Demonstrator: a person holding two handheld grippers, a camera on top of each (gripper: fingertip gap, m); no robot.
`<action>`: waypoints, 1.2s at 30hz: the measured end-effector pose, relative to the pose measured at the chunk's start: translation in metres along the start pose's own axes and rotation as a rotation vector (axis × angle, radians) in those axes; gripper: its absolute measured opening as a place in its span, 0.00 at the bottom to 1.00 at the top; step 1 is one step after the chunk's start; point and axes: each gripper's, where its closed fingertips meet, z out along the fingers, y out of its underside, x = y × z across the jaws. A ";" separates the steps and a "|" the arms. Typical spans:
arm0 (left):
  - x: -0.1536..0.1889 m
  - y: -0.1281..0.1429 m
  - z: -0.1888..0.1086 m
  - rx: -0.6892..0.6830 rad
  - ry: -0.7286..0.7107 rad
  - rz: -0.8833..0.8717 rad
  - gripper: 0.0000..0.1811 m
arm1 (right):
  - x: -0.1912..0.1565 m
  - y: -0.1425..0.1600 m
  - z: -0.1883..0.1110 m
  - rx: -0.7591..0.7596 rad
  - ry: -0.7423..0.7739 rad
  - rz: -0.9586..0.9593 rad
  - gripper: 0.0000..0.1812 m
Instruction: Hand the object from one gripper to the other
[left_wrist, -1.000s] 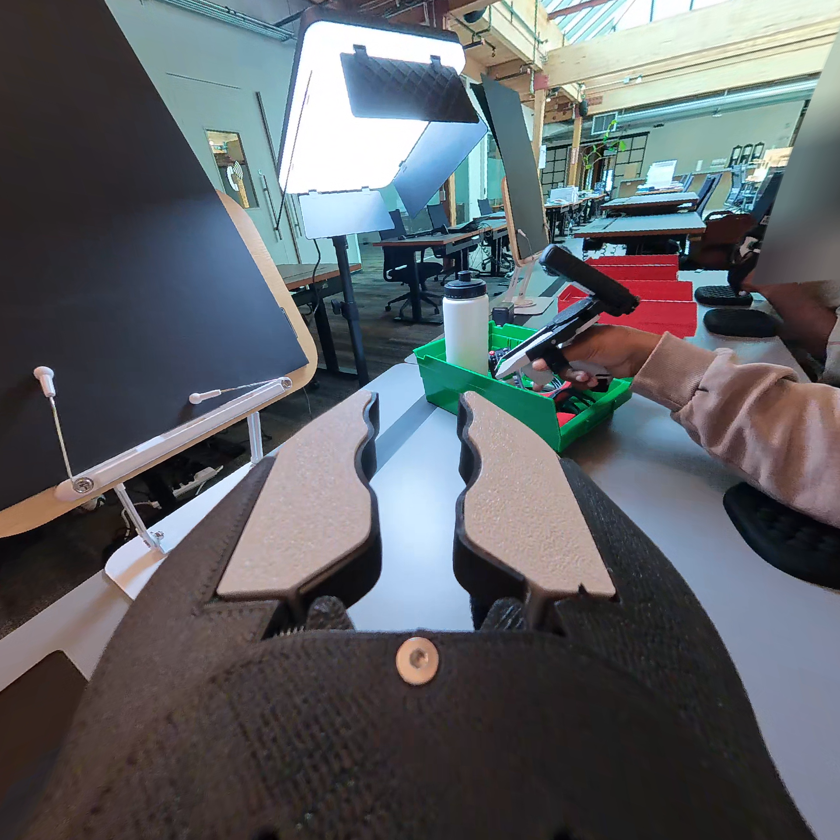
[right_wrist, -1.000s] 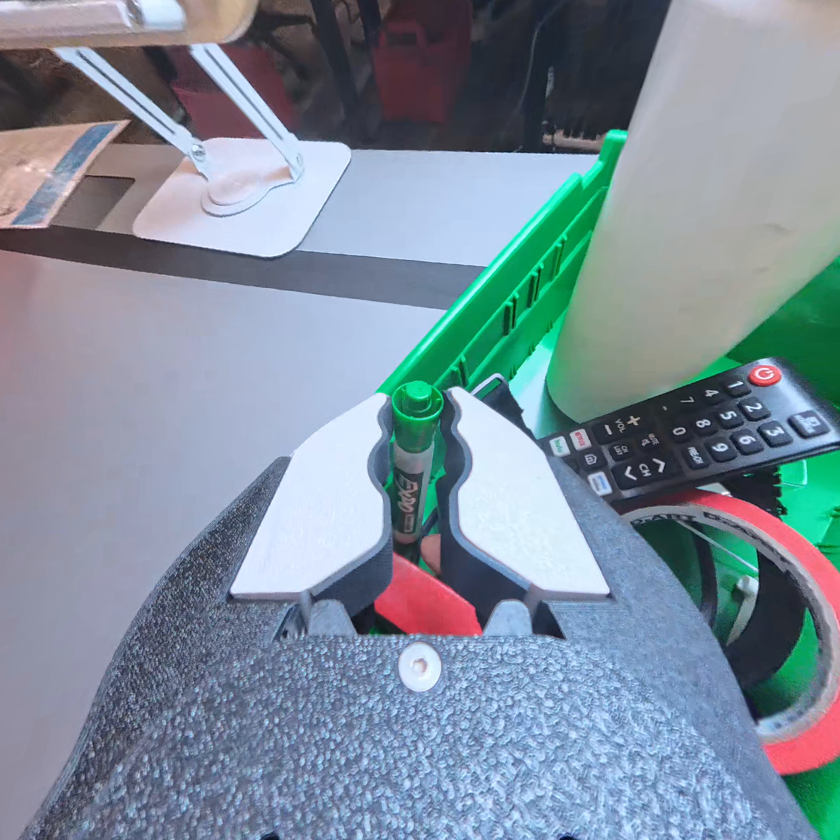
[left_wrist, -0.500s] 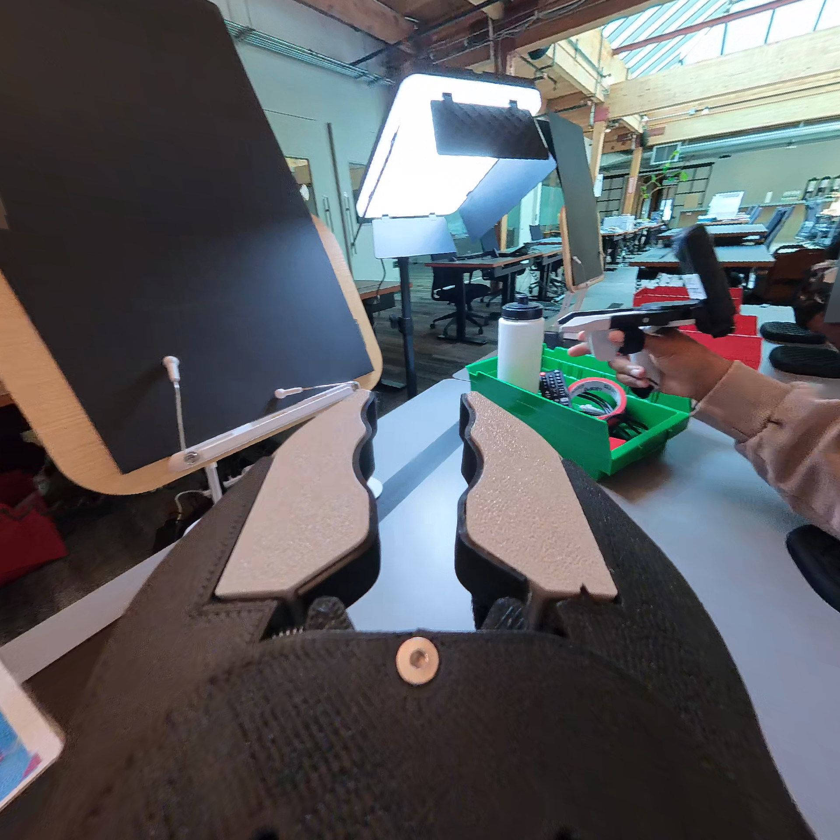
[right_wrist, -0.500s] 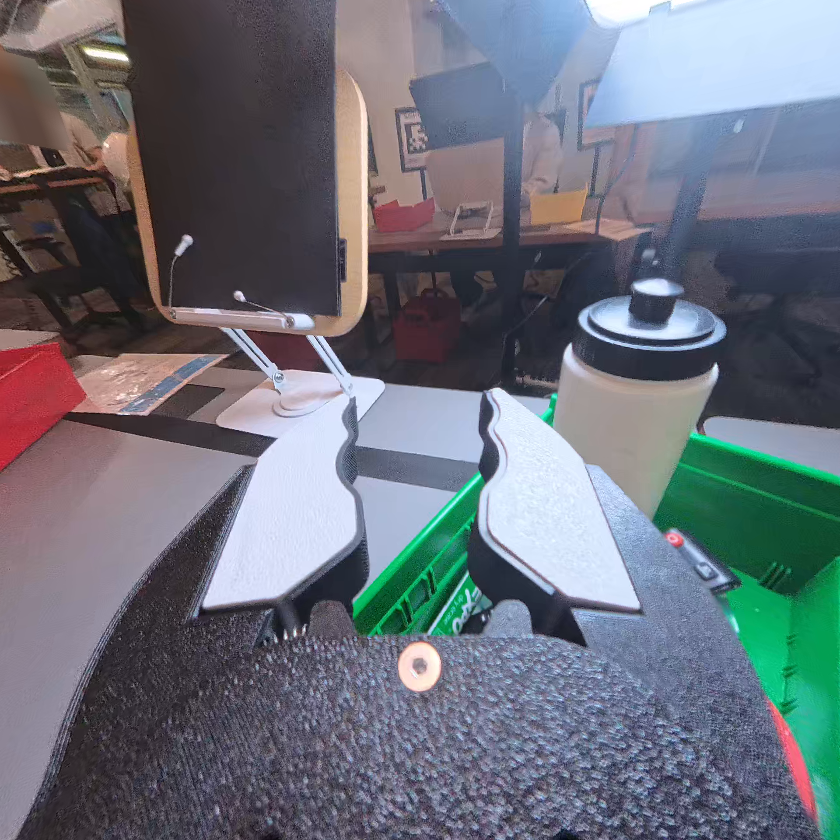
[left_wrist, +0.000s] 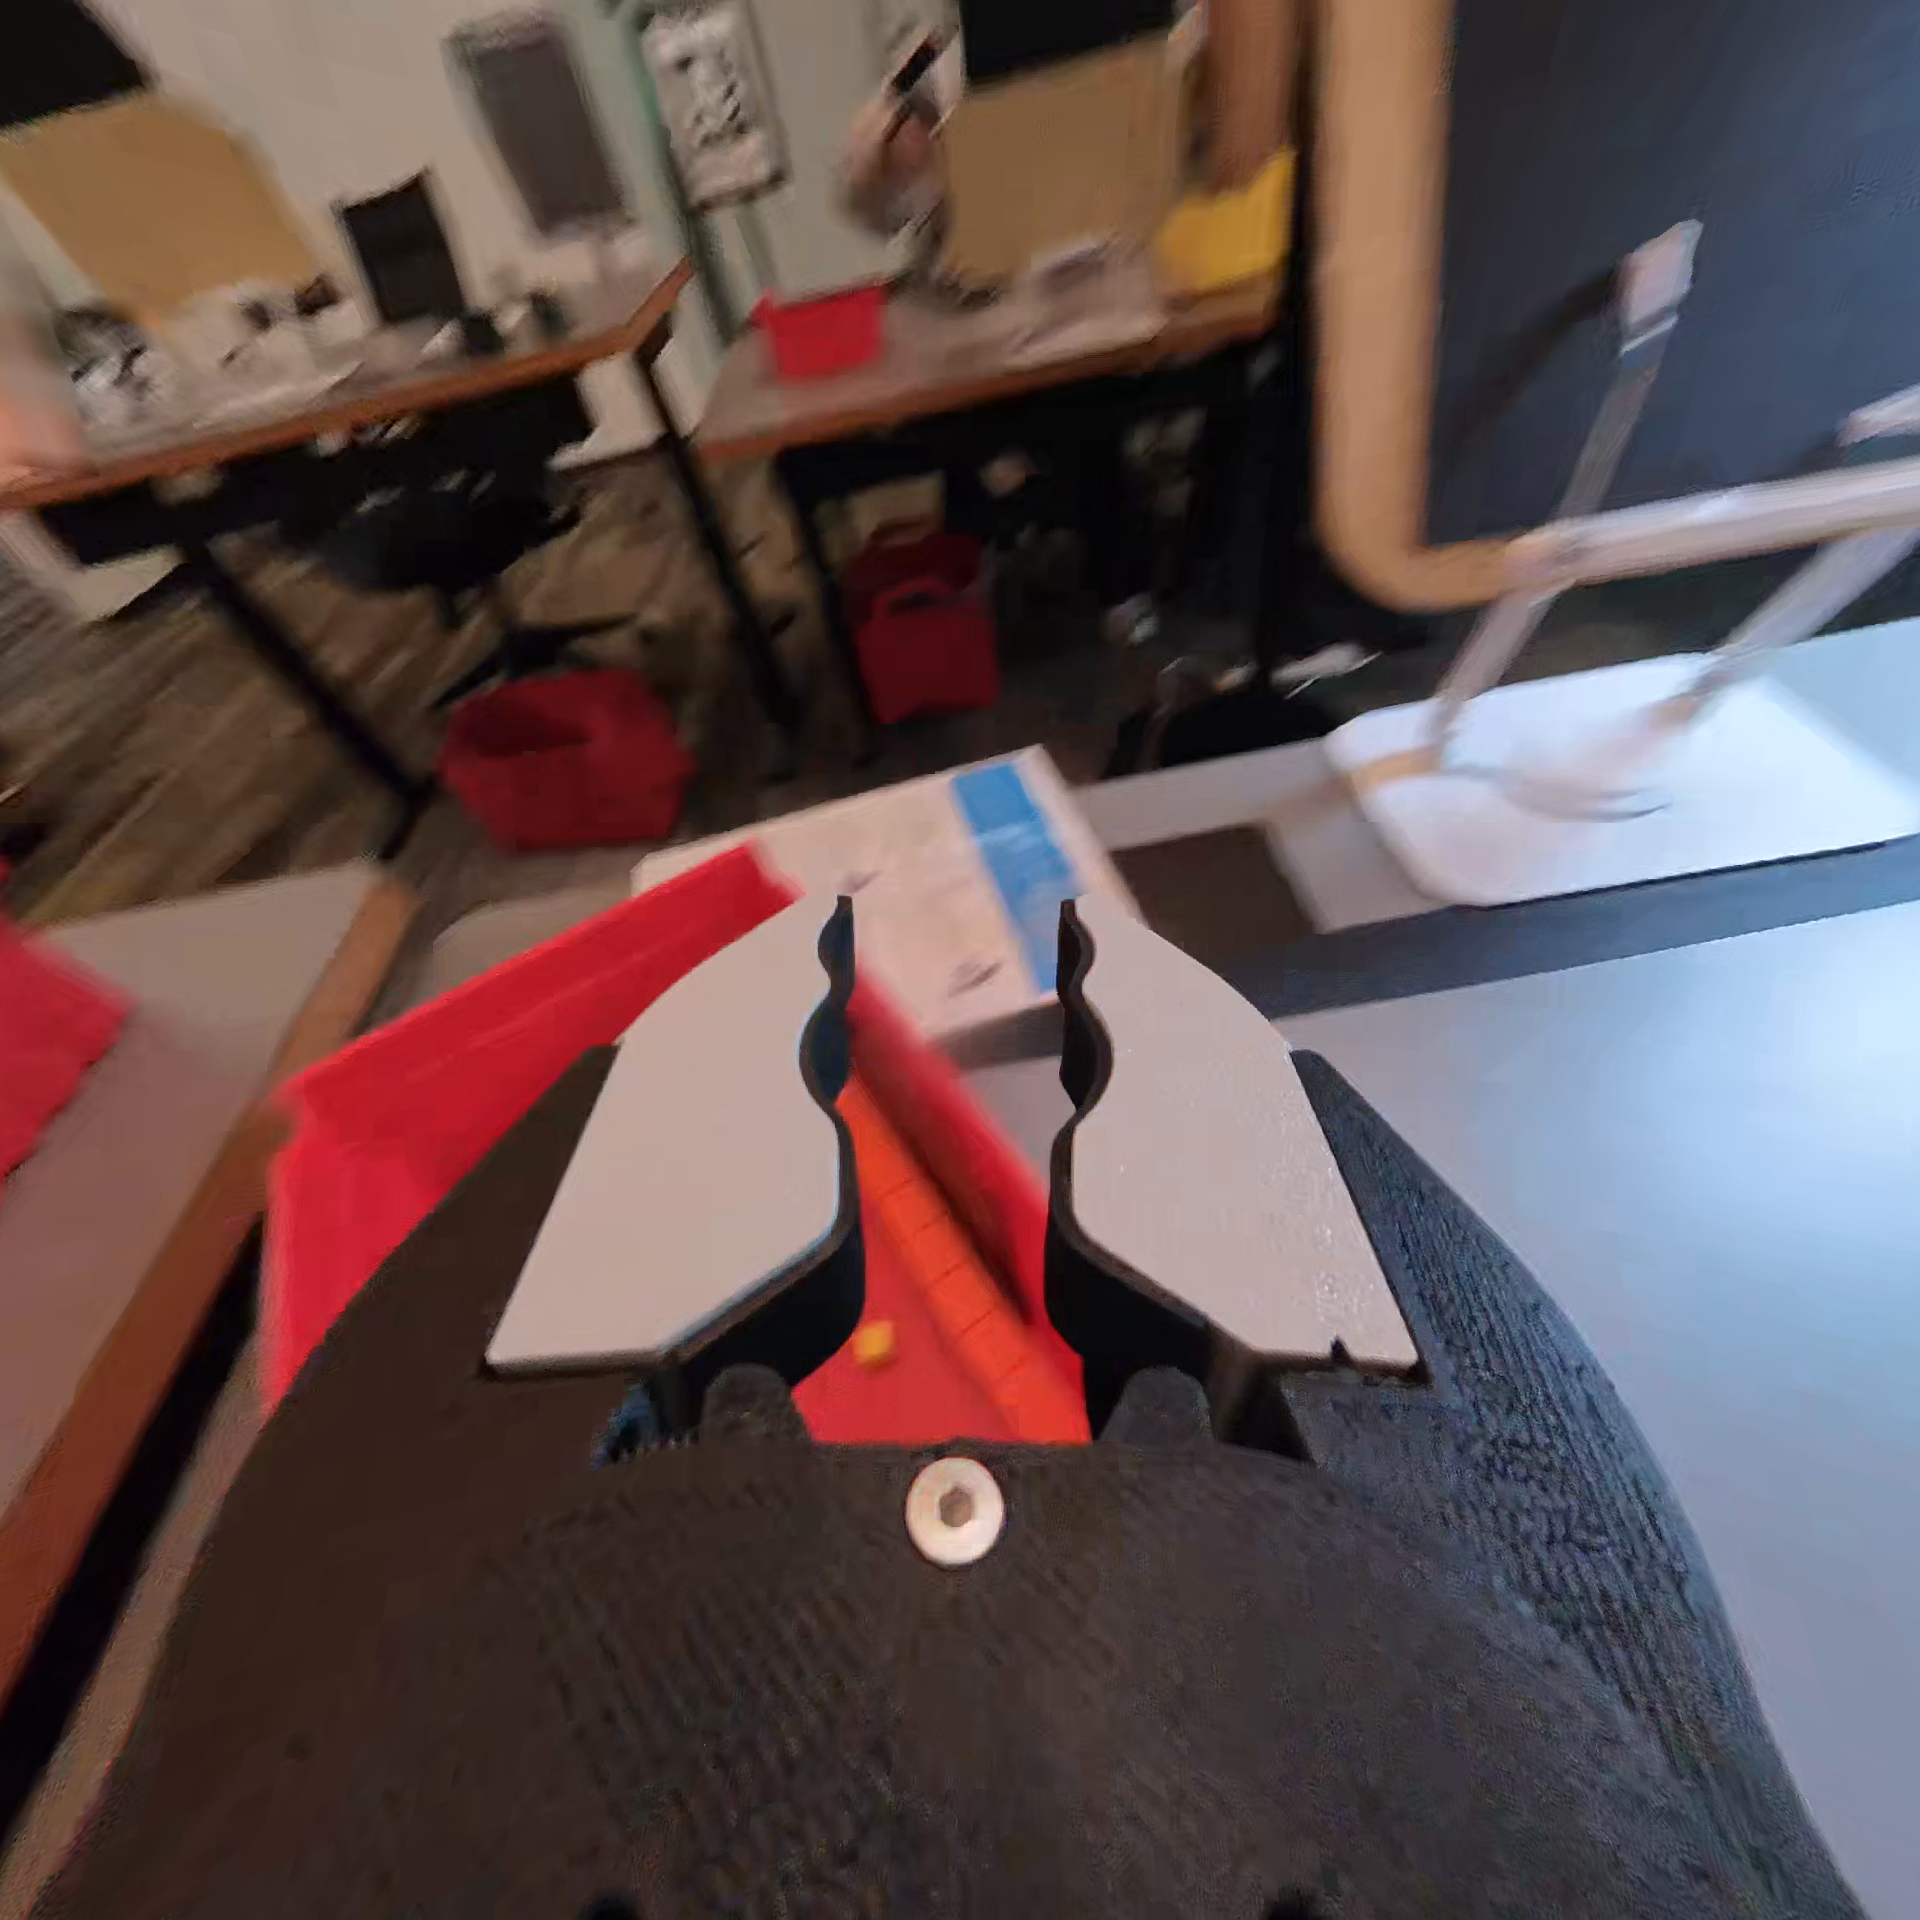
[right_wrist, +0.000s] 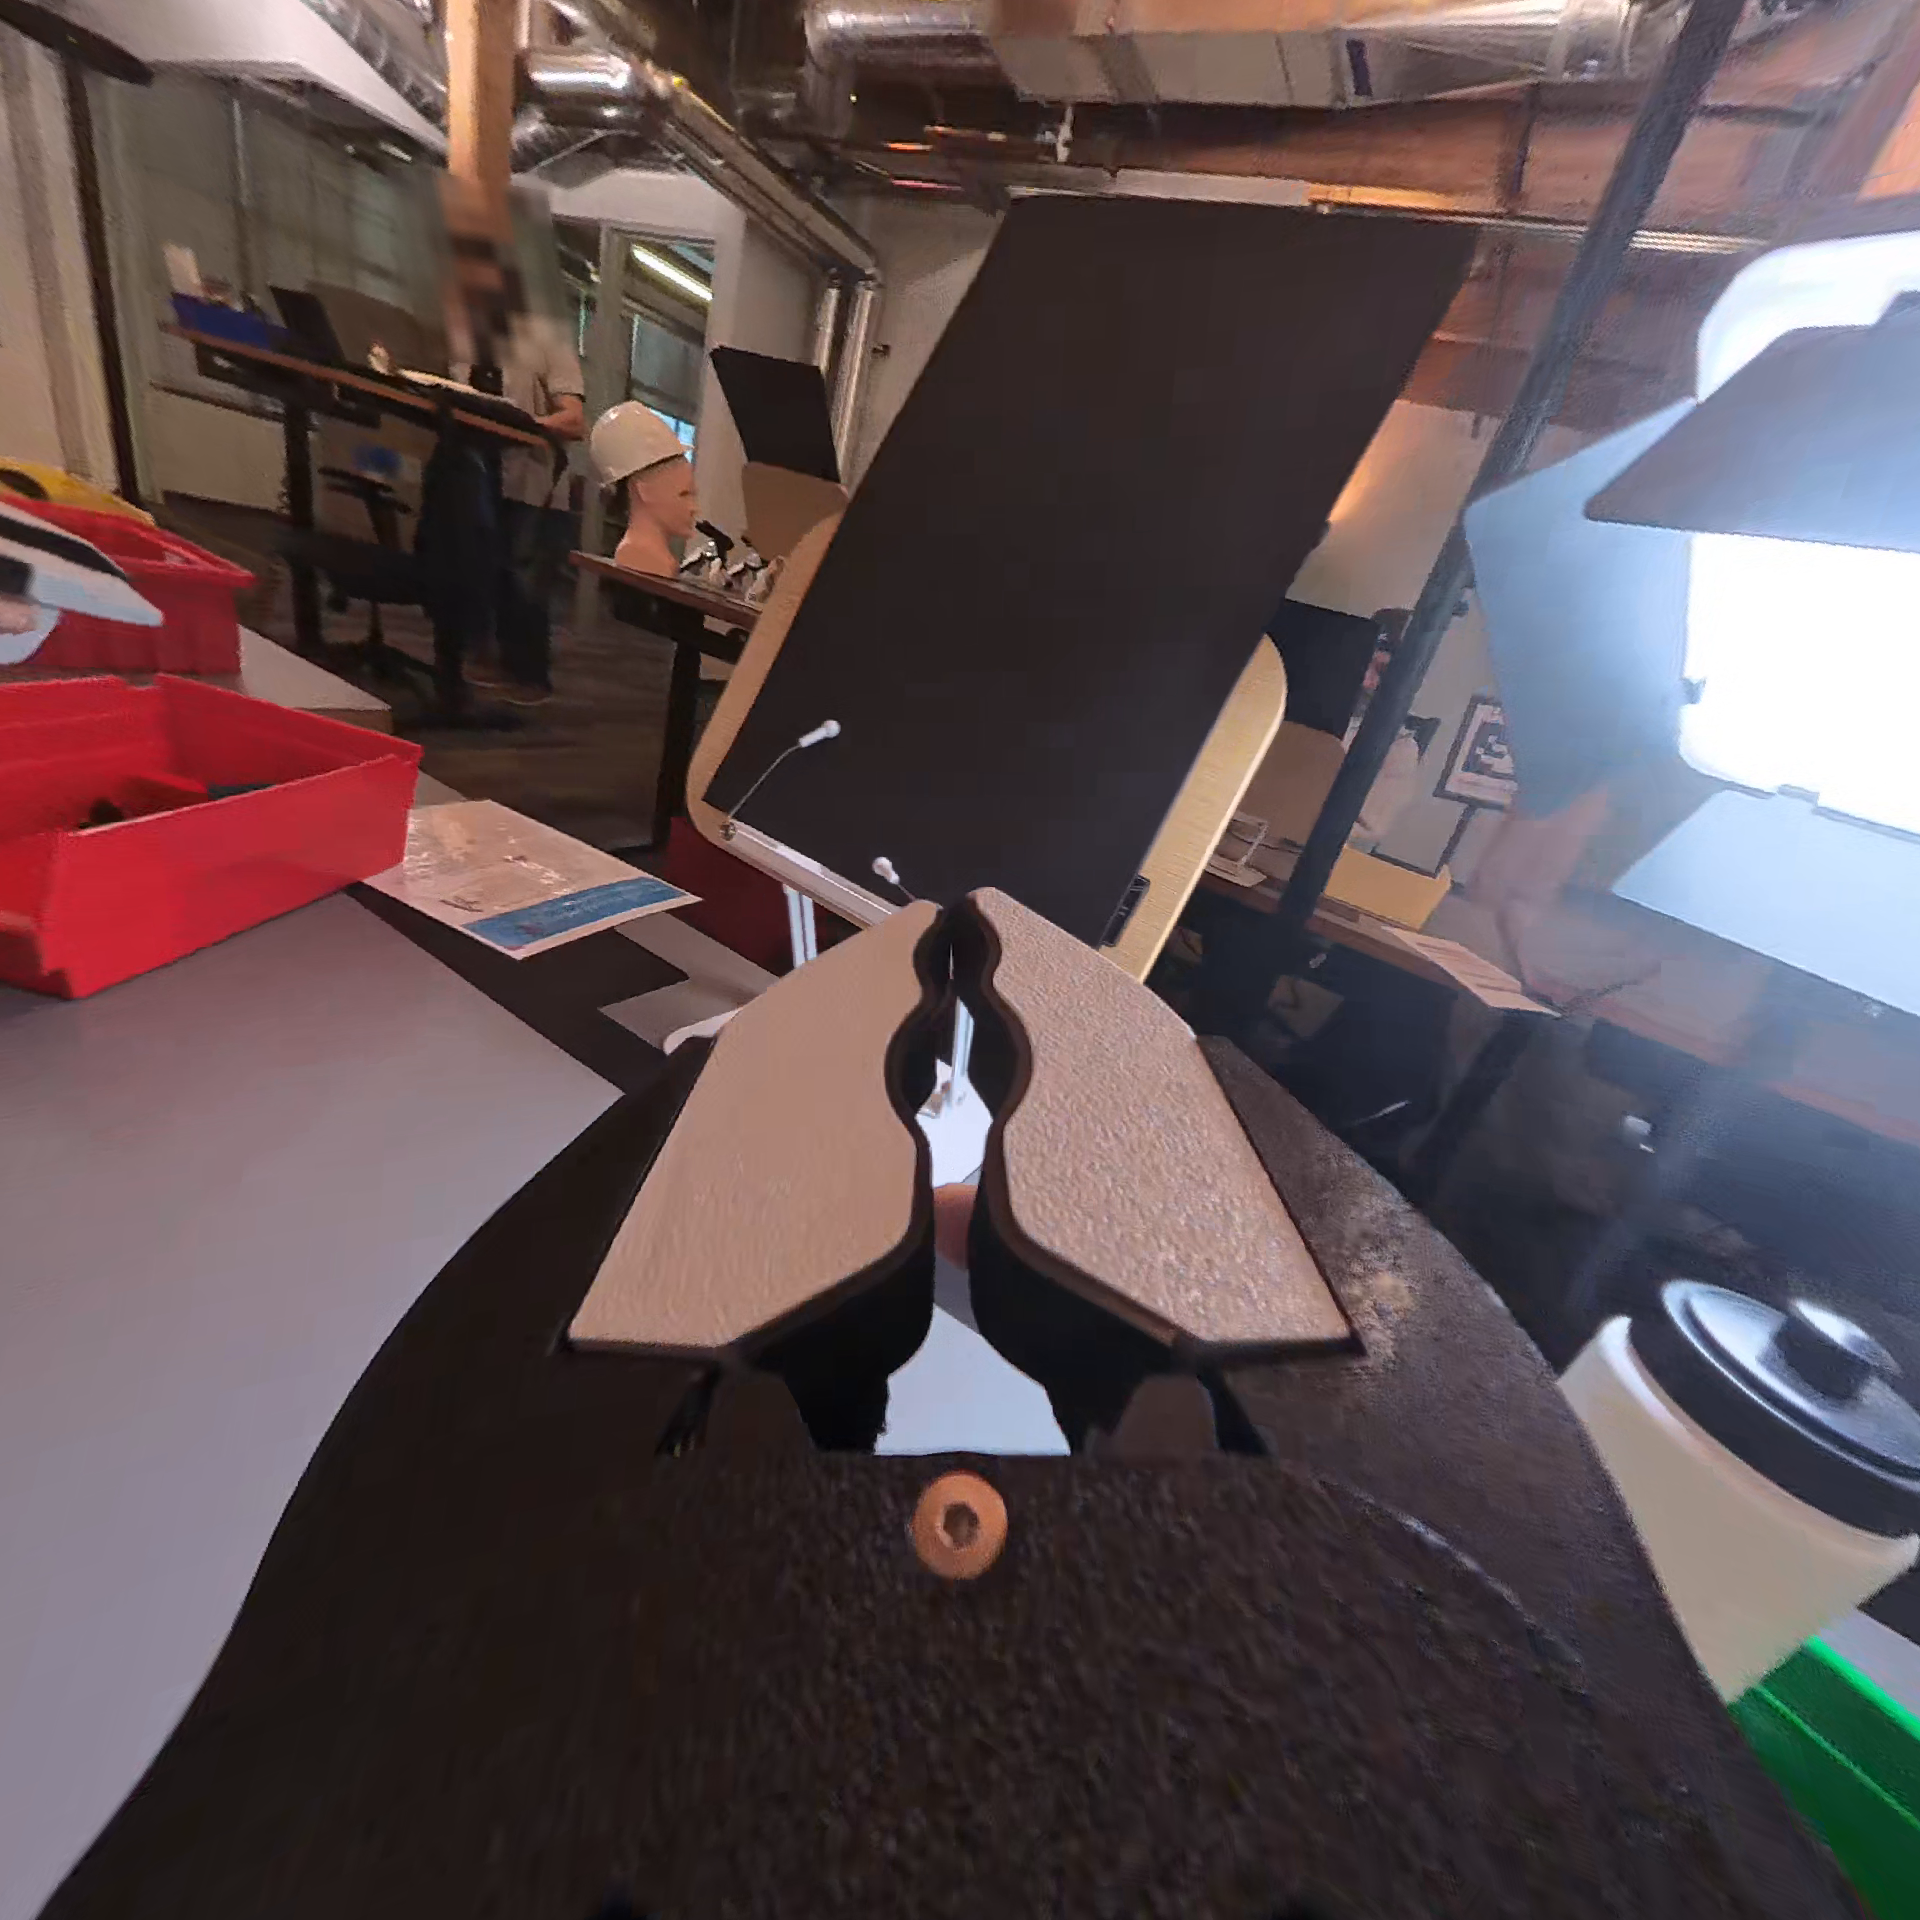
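Note:
My left gripper (left_wrist: 953, 914) is open and empty, tilted down over a red bin (left_wrist: 436, 1122); a small yellow piece (left_wrist: 876, 1351) lies on the bin floor between its fingers. This view is blurred by motion. My right gripper (right_wrist: 951, 920) is shut with its tips touching, and nothing shows between them. It is held above the grey table (right_wrist: 260, 1143), pointing at the black board (right_wrist: 1039, 571). The left gripper's white finger (right_wrist: 73, 587) shows at the far left edge of the right wrist view, above the red bins. No marker is in view.
A red bin (right_wrist: 208, 831) and a white and blue sheet (right_wrist: 530, 894) lie on the table at left. A white bottle (right_wrist: 1714, 1455) stands in the green bin (right_wrist: 1829, 1756) at lower right. The board's white stand base (left_wrist: 1558, 790) sits beyond. A studio light (right_wrist: 1818, 675) glows at right. Tip to tip, the grippers are about 50 cm apart. The white bottle (right_wrist: 1714, 1455) sits 25 cm or so from the ends of my right fingers.
My right gripper dropped the green marker into the green bin, rose, turned left and shut empty. My left gripper swung from facing the green bin to above the red bin, still open.

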 end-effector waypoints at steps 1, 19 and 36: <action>-0.023 0.020 0.004 -0.074 -0.066 -0.012 0.20 | -0.008 -0.001 0.002 -0.005 -0.014 -0.020 0.00; -0.066 0.213 0.080 -0.737 -0.035 -0.338 0.25 | -0.044 0.021 0.022 -0.102 -0.139 0.022 0.00; -0.064 0.213 0.072 -0.736 -0.006 -0.171 0.10 | -0.056 0.019 0.023 -0.126 -0.154 0.031 0.00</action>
